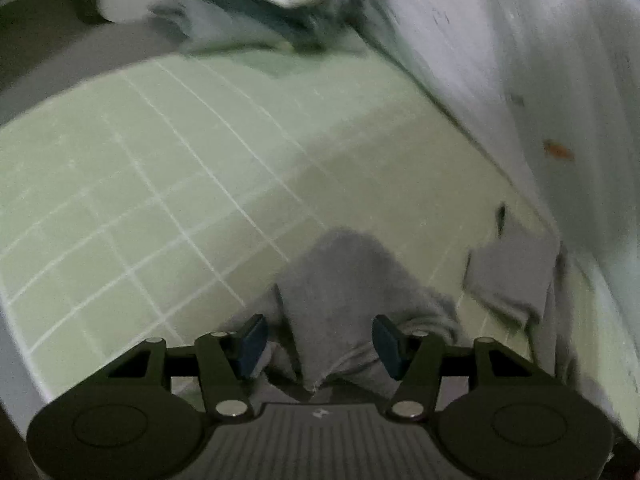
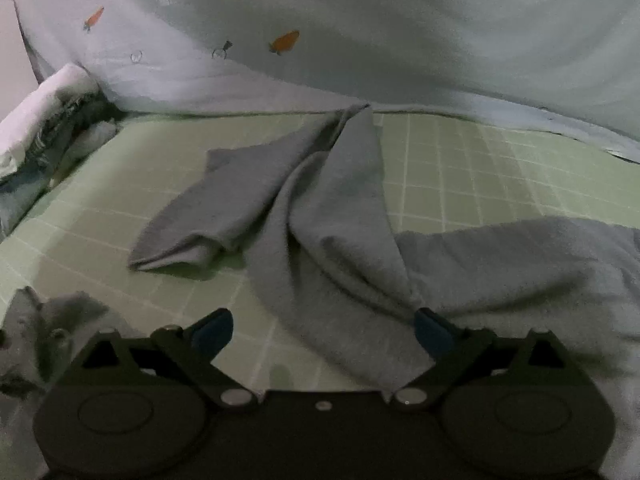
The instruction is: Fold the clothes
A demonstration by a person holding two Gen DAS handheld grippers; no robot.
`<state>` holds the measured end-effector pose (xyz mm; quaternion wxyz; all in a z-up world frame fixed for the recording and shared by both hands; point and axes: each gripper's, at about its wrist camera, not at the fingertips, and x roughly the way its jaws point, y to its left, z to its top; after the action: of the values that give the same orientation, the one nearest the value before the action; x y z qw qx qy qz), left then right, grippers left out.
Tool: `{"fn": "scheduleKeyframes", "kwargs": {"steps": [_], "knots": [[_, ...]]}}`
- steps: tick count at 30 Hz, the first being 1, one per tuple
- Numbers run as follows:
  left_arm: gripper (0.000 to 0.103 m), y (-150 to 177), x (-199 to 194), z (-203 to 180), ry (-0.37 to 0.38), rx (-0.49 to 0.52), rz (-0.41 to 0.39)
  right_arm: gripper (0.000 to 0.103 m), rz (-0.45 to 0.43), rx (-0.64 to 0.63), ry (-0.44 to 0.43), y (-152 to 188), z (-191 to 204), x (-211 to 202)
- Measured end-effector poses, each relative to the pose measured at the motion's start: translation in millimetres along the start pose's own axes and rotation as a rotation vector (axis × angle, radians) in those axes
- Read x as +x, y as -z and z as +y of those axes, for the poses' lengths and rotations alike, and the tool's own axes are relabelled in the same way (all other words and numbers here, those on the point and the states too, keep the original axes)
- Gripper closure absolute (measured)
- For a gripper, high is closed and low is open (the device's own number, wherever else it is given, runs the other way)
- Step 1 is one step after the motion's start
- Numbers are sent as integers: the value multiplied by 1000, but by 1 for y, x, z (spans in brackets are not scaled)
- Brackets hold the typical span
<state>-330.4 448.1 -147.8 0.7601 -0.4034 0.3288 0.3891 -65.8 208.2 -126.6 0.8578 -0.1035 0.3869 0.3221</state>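
Left gripper [image 1: 320, 346]: jaws part-open, straddling a raised fold of grey garment [image 1: 344, 280]; pads clear of the cloth on both sides, nothing pinched. Likely a hold let go so the fold can settle onto the bed.

Right gripper [image 2: 324, 334]: jaws spread wide, holding nothing. Right pad at the edge of a twisted ridge of the same grey garment [image 2: 320, 208]; touching or just beside, cannot tell. Left pad over bare sheet.

Grey garment: ahead of and under the right gripper, unfolded; one sleeve-like limb thrown ahead-left, bulk trailing off to the right. Spread loosely, probably to be flattened before the first fold.

Green checked sheet [image 2: 460, 184]: work surface beneath both grippers.

Pale quilt with carrot print [image 2: 360, 40]: bunched beyond the garment, seemingly pushed back for room.

Crumpled bedding [image 2: 48, 120]: far ahead-left, well apart.
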Motion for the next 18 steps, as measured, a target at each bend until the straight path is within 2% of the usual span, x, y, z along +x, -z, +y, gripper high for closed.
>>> {"fn": "scheduleKeyframes", "kwargs": {"steps": [1,3,4,8,11,14,18], "knots": [[50,-3,5,1,24,22,23,5,2,12,22,3,4,-6],[91,-10,12,5,68,65,68,4,10,52,76,11,9,-16],[95,-15,15,7,85,91,95,4,15,75,100,16,12,-20],[99,-49,16,22,147,159,114,4,50,159,173,39,28,-32],[99,-80,9,44,150,177,90,4,71,202,201,54,45,-34],[99,-112,5,72,156,145,47,4,80,226,205,66,67,-32],[98,-148,6,95,113,128,5,4,68,249,197,71,92,-27]]}}
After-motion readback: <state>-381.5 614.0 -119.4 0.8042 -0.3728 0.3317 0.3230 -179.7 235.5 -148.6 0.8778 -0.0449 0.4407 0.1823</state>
